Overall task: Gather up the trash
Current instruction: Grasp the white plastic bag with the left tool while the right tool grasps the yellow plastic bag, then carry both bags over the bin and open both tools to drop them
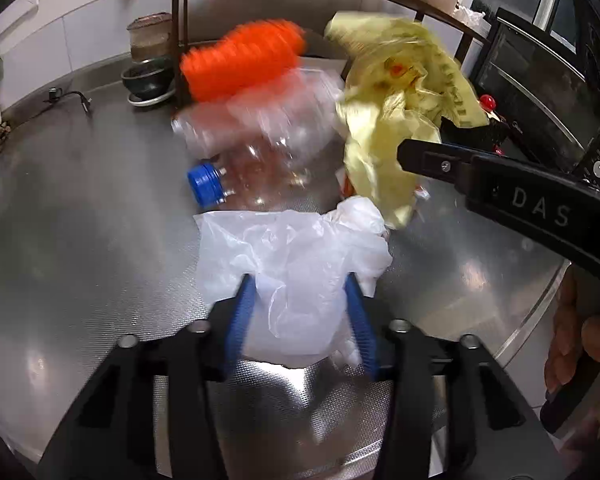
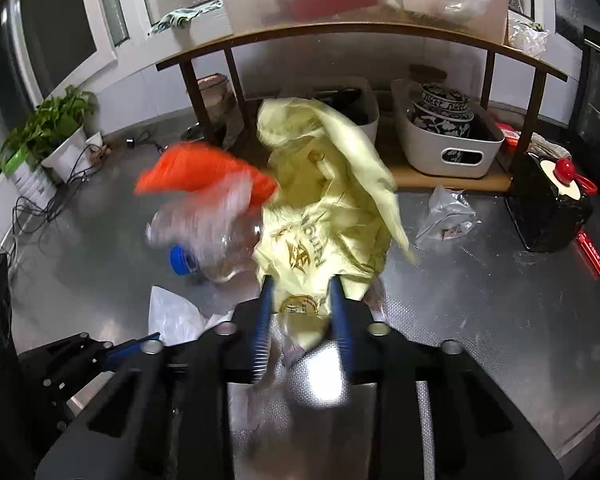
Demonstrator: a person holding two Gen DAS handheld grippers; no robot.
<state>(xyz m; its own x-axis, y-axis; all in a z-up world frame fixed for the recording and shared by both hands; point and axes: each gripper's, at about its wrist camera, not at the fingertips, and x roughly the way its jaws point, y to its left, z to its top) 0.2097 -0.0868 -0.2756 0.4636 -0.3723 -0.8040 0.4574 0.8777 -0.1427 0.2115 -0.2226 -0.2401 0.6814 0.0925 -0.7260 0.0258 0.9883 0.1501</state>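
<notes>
Textured steel countertop (image 1: 80, 240) is littered with trash. Crumpled pale-yellow printed plastic bag (image 2: 328, 216) is clamped between right gripper (image 2: 302, 312) pads. Crumpled translucent white plastic bag (image 1: 296, 256) is pinched by left gripper (image 1: 300, 320). Clear blue-capped plastic bottle (image 1: 256, 176) and blurred orange-capped clear container (image 1: 244, 60) are seen just behind.

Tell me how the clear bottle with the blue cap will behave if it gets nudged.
The clear bottle lies on its side on the metal counter, so it would probably roll. It looks empty and thin-walled, so likely light and easily dented. The smooth counter may let it skid.
</notes>
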